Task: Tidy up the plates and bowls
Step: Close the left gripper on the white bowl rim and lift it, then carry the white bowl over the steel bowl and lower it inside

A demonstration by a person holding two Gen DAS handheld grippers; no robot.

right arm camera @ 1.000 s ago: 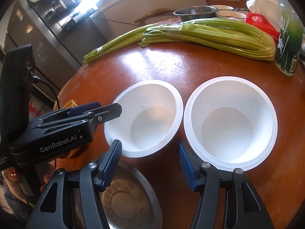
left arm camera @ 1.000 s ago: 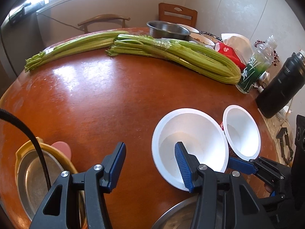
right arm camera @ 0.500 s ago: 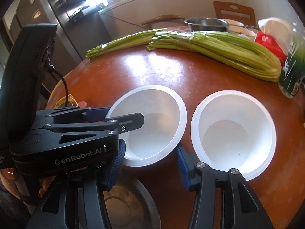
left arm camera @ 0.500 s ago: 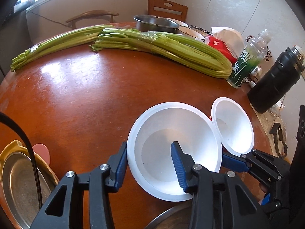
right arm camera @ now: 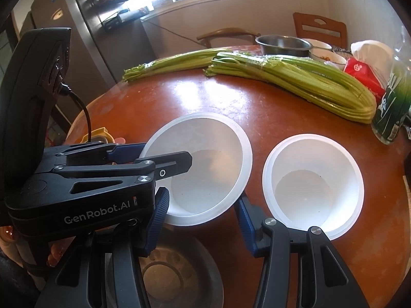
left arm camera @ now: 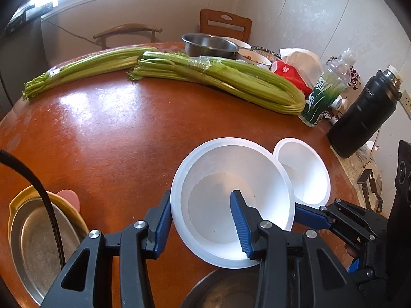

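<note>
Blue ribbed pads of the left gripper [left arm camera: 200, 220] are straddling the near wall of the nearer white bowl [left arm camera: 231, 200], one finger outside the rim and one inside, jaws spread and not yet pinching; the bowl is sitting on the brown table [left arm camera: 123, 138], rim almost touching the second white bowl [right arm camera: 313, 182]. The right gripper [right arm camera: 203, 218] is hovering spread, holding nothing, just behind the gap between both bowls. Judgement: closing should be squarely on the wall below the rim, lifting level, then nesting into the second bowl.

open tabletop [left arm camera: 123, 138] left of white bowls [left arm camera: 231, 200], celery [left arm camera: 231, 82] and flask [left arm camera: 364, 118] bounding far side
</note>
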